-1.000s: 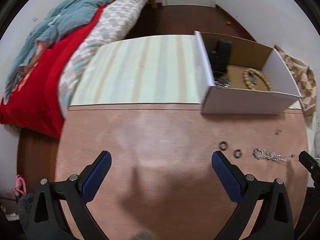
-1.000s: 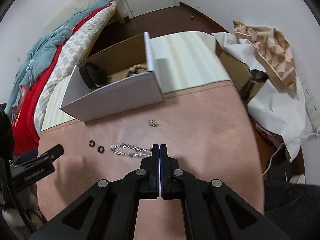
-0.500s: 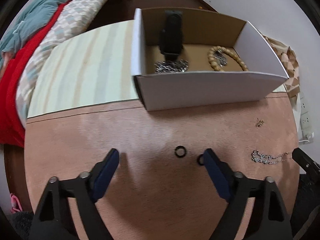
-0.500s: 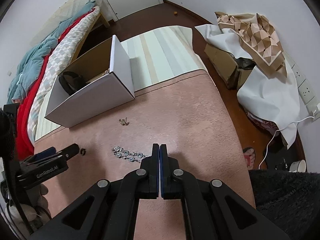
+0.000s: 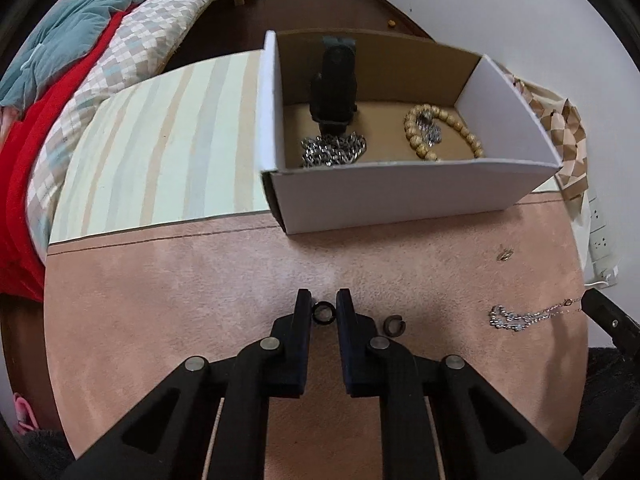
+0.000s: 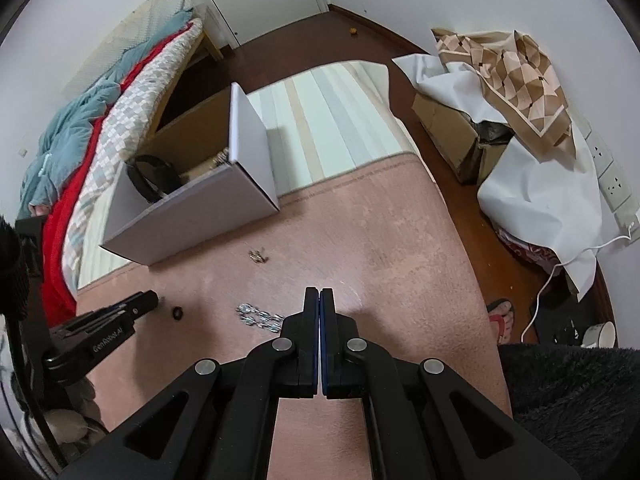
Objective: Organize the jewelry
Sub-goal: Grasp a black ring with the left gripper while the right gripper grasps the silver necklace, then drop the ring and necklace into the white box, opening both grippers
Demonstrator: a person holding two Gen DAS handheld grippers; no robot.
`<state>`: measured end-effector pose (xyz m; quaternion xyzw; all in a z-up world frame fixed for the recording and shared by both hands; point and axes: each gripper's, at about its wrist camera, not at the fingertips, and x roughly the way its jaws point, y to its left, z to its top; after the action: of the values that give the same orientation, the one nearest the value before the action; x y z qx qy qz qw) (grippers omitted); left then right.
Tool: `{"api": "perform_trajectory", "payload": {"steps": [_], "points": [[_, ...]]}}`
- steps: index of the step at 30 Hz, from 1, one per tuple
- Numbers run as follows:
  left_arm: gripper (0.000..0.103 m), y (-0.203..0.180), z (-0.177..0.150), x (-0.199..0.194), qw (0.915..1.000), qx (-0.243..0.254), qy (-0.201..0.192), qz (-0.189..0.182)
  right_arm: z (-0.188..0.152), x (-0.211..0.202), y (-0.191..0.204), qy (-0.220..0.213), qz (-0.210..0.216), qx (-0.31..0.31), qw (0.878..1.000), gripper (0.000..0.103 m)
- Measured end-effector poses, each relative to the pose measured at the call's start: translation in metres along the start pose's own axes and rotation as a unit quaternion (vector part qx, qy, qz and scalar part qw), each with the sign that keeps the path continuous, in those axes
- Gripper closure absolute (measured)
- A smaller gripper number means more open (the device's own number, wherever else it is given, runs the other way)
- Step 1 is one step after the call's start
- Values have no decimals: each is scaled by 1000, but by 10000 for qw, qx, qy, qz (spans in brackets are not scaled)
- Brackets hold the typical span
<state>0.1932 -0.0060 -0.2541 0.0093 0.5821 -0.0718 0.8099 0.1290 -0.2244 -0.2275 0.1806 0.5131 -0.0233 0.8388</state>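
My left gripper (image 5: 323,300) has closed on a small black ring (image 5: 323,313) on the pink mat; its pads touch both sides of the ring. A second black ring (image 5: 394,325) lies just right of it. A silver chain (image 5: 516,317) lies further right, a small gold earring (image 5: 505,256) beyond it. The white cardboard box (image 5: 400,196) holds a black band (image 5: 335,88), a silver chain and a wooden bead bracelet (image 5: 440,136). My right gripper (image 6: 320,294) is shut and empty, its tips over the end of the silver chain (image 6: 256,316).
A striped mat (image 5: 160,140) lies beyond the pink mat (image 5: 200,280). A bed with red and teal bedding (image 5: 60,60) is at the left. Covered boxes (image 6: 520,140) and wall sockets stand at the right, with a cable on the floor.
My left gripper moved right and forward, then closed from wide open around the left black ring. My right gripper stayed shut and drew back slightly.
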Motion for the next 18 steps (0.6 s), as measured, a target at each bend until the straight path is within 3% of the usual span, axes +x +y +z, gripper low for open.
{"api": "perform_trajectory", "payload": {"steps": [10, 18], "points": [[93, 17, 3, -61, 9989, -175, -373, -233, 25, -52, 33, -375, 606, -218, 9972, 103], [93, 16, 35, -111, 9958, -188, -794, -421, 74, -97, 69, -740, 1176, -480, 9891, 103]]}}
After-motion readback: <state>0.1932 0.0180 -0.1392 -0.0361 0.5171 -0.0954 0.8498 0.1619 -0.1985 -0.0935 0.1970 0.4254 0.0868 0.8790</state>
